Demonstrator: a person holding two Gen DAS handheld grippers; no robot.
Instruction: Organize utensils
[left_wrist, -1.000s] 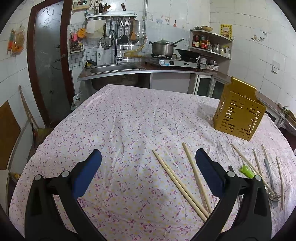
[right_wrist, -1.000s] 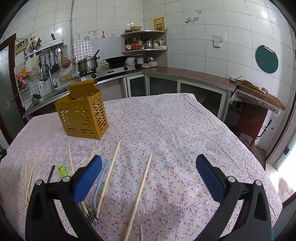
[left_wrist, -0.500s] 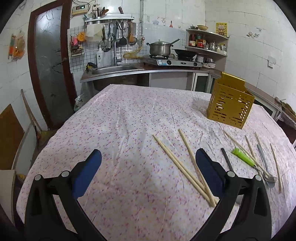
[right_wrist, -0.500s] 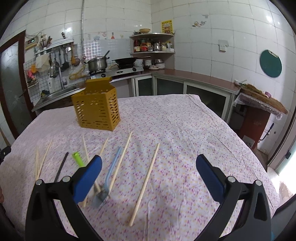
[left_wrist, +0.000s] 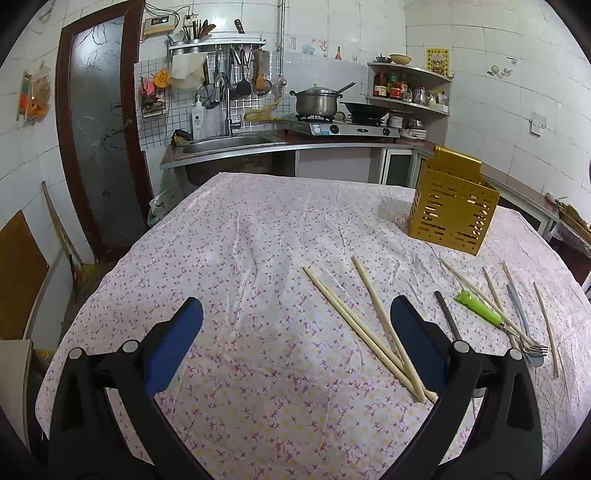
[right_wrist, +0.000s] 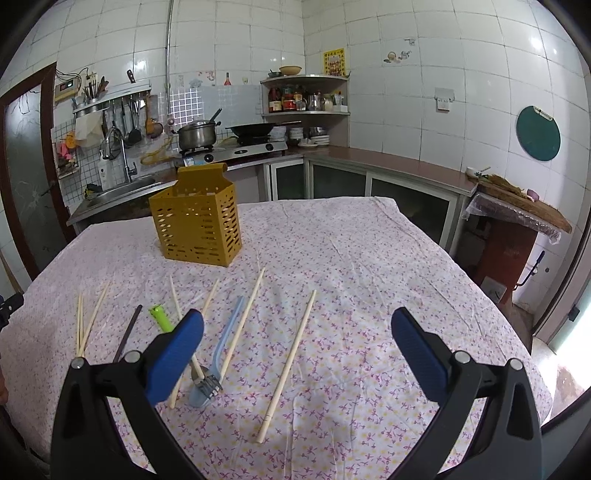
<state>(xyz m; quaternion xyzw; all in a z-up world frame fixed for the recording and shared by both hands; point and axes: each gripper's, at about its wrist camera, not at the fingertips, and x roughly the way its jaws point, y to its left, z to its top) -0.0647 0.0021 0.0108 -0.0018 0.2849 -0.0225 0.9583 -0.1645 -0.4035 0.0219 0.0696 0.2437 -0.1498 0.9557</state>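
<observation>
**Both grippers wide open, nothing held, utensils loose on the cloth**

Two grippers, both empty. Left gripper (left_wrist: 295, 339): blue pads spread to full width, nothing between them, hovering above the tablecloth (left_wrist: 258, 236) w/o touching anything. Its right pad sits just over the near ends of a chopstick bundle (left_wrist: 364, 326), approx. three sticks fanning apart toward the far end. Looks like the likely first pick for that side, since the near ends converge and could be pinched together.

Right gripper (right_wrist: 297, 345): same state, pads fully apart, nothing gripped. A single chopstick (right_wrist: 290, 363) lies between the pads in view, pointing away from the camera; well lined up for a straight descent. Just beside the left pad: a blue-handled fork (right_wrist: 223, 345), tines toward the camera, w/ another fork's tines overlapping it, plus more chopsticks crossing.

Further out, left of that: green-handled utensil (right_wrist: 160, 317) and a dark thin stick (right_wrist: 127, 332), prob. a chopstick, can't tell for sure.

Yellow slotted holder (right_wrist: 197, 221) stands upright near the far middle of the table, open top, apparently empty; slots show no utensils inside. Everything lies flat and well apart from it, so task is at the start. Flat thin sticks on soft cloth = hard to get under; pinch from the sides.
</observation>
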